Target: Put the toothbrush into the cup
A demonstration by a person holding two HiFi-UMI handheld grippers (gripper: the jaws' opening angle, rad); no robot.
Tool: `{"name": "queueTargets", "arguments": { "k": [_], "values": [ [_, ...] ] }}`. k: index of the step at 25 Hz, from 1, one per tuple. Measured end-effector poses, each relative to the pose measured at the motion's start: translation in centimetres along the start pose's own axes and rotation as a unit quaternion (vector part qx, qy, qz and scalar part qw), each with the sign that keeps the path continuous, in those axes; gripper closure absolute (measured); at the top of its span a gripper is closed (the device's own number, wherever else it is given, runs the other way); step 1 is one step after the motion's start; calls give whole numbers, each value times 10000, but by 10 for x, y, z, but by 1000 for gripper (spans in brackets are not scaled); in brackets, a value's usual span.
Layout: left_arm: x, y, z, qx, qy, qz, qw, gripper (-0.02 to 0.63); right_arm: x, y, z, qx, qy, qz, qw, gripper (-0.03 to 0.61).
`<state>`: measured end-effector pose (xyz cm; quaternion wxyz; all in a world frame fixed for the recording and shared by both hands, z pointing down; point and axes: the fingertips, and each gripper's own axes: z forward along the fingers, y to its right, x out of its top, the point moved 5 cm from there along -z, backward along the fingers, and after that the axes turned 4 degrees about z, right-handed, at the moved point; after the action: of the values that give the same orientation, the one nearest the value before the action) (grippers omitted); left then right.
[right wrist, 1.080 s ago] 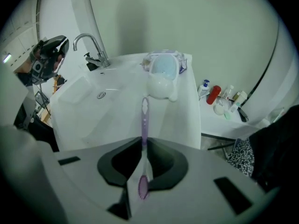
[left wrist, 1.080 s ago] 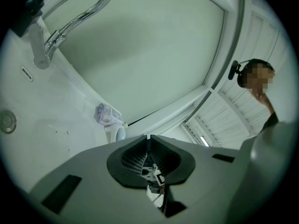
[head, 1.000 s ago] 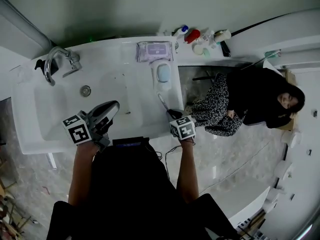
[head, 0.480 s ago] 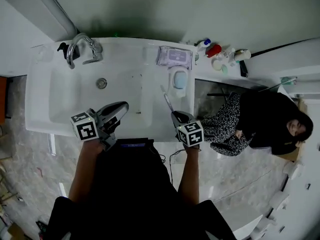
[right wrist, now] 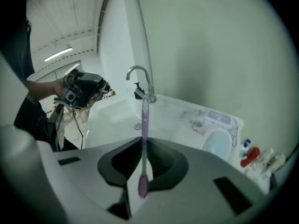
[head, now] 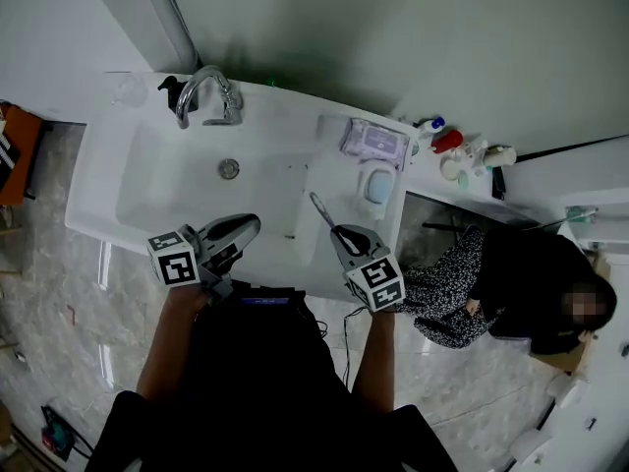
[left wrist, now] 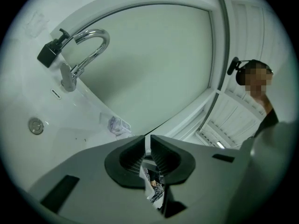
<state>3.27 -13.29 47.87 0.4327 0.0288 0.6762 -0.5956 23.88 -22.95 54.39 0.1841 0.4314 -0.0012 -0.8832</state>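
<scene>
Purple plastic is locked in: the toothbrush (right wrist: 144, 120) is clamped between the pads of the right gripper (right wrist: 143, 144). Its handle pokes out ahead toward the faucet (right wrist: 140, 80) and its bristle end hangs back beneath the jaws. In the head view that gripper sits well in front of the faucet and off to its right, over the near edge of the white counter (head: 324, 170).

The left gripper (left wrist: 147, 146) hovers in front of the faucet too, over the near rim of the basin (head: 147, 180). Its jaws are together with nothing between them.

So the pickup looks done and this reads as the carry. Where's the target? There's a faint glassy shape just left of the faucet, by the wall, and that is most likely the cup (head: 126, 88), though it is too transparent to be sure.

If so, the next move calls for a trip across the basin to the far left side of the faucet, clear of the spout. The handle has to tip downward and line up over the rim. Only then can the pads let go.
</scene>
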Motion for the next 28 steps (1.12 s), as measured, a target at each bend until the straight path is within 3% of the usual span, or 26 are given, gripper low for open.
{"name": "queueTargets", "arguments": {
  "k": [5,7,9,15,16,17,19,23,26,28],
  "values": [
    [3,9,7,-209,41,148,9997,573,54,-48,-3,479,437,-931,9935,538],
    [7,11,6,-280,82,206,9994,504,68,-66,-3,609,503,-1263,9888,538],
    [12,11,1,-293,133,232,9992,483,80,-82,-1,671,469,-1587,9839,538],
    [30,4,-38,-358,465,223,9980,486,101,-125,20,672,137,-2534,9649,538],
    [32,3,-47,-365,547,231,9976,495,104,-132,25,672,88,-2650,9619,538],
    [35,2,-57,-366,637,234,9970,544,108,-140,29,680,66,-2736,9594,538],
    [40,-2,-77,-364,835,228,9956,563,117,-155,37,696,100,-2821,9568,538],
    [52,-11,-119,-315,1452,103,9888,565,139,-182,51,478,378,-2568,9645,537],
    [66,-21,-157,-243,2222,-159,9746,565,158,-197,52,463,931,-1684,9802,534],
    [75,-29,-184,-200,2706,-302,9620,565,168,-209,49,821,1323,-851,9841,534]
  ]
}}
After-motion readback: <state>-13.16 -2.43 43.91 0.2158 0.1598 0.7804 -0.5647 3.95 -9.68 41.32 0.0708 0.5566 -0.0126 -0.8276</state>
